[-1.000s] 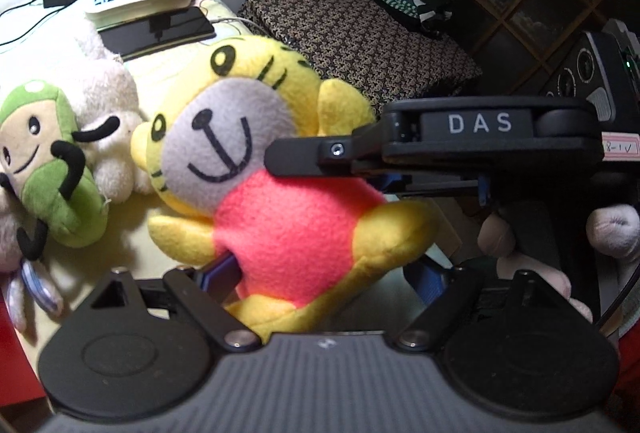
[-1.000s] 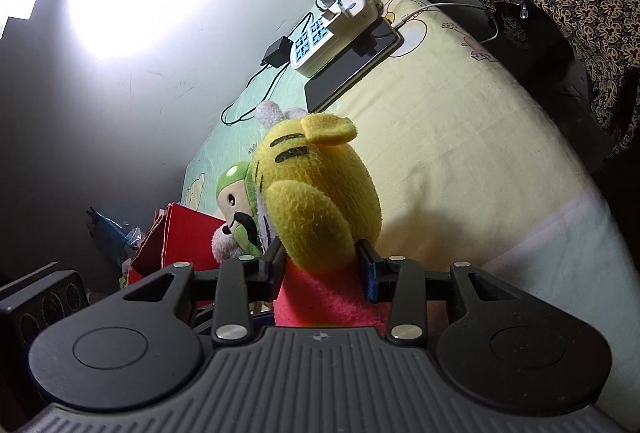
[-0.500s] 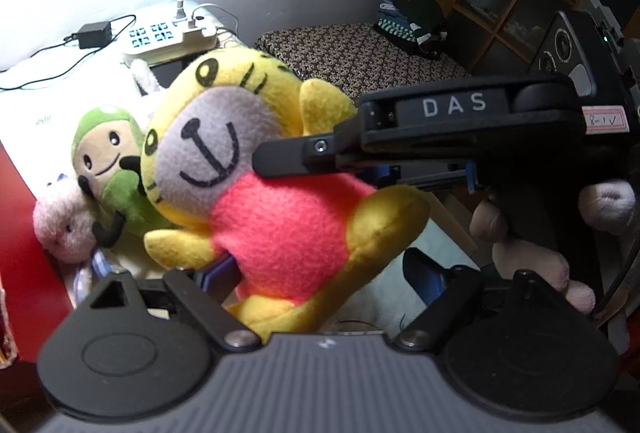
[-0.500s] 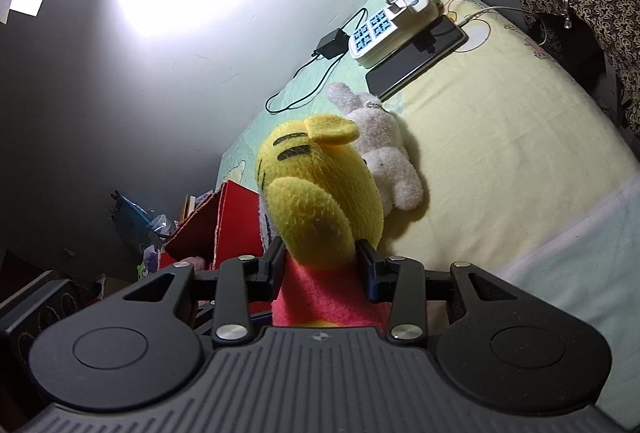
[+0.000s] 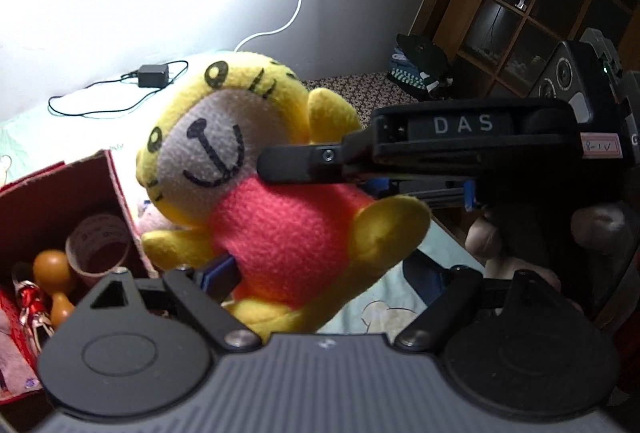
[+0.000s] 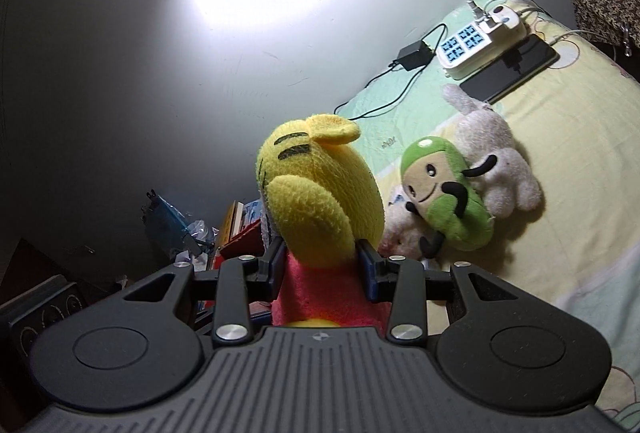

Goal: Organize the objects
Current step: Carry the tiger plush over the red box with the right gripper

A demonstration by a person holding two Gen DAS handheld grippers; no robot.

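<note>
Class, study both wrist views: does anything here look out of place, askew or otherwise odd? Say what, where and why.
The yellow tiger plush hangs tilted in the air, pinched at the body by the right gripper. On the bed, a power strip and phone lie beside a green plush sprawled over a white one.

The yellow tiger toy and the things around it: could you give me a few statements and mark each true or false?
1. The right gripper squeezes the tiger. True.
2. The tiger wears a blue shirt. False: it is red.
3. The red box holds a tape roll. True.
4. The green toy is in the box. False: it lies on the bed, against a white plush.
5. A phone lies beside the power strip. True.
</note>
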